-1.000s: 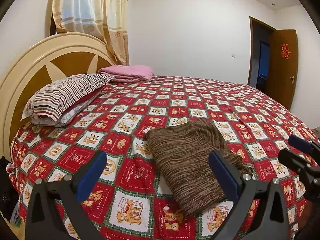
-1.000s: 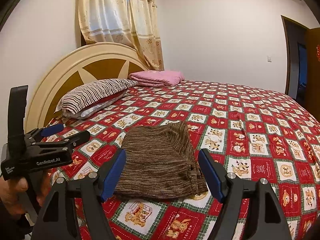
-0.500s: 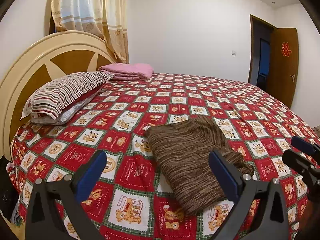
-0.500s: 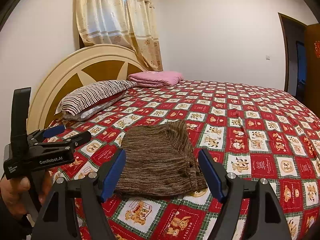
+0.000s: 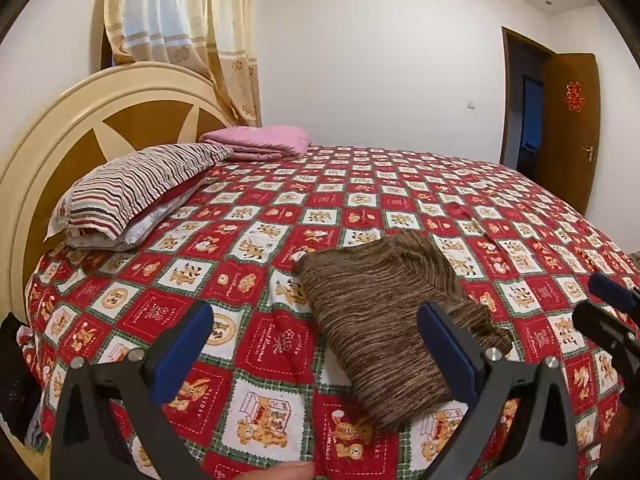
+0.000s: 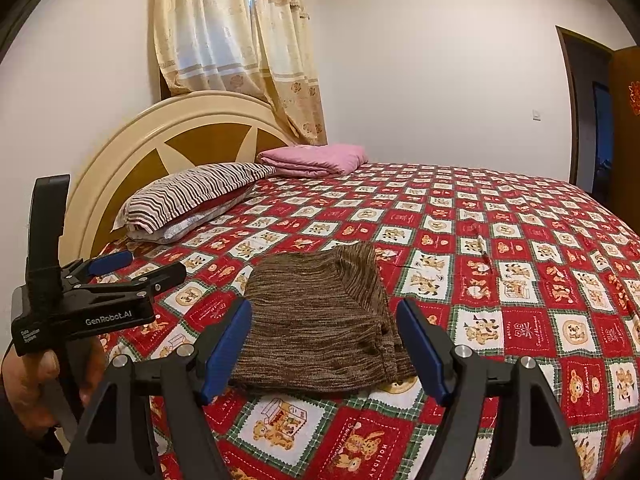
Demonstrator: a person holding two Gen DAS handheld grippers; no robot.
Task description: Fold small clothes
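Note:
A brown knitted garment (image 5: 384, 312) lies folded flat on the red patterned bedspread (image 5: 280, 216) near the bed's front edge; it also shows in the right wrist view (image 6: 316, 320). My left gripper (image 5: 316, 340) is open and empty, held above the bedspread just left of the garment. My right gripper (image 6: 324, 348) is open and empty, held back from the garment's near edge. The left gripper also shows at the left of the right wrist view (image 6: 132, 268); the right gripper shows at the right edge of the left wrist view (image 5: 608, 308).
A striped pillow (image 5: 136, 188) and a folded pink blanket (image 5: 260, 144) lie by the cream headboard (image 5: 80, 120). Curtains (image 5: 192, 32) hang behind it. A brown door (image 5: 572, 128) stands open at the far right.
Both grippers have drawn back and risen slightly from the garment. The garment has not moved.

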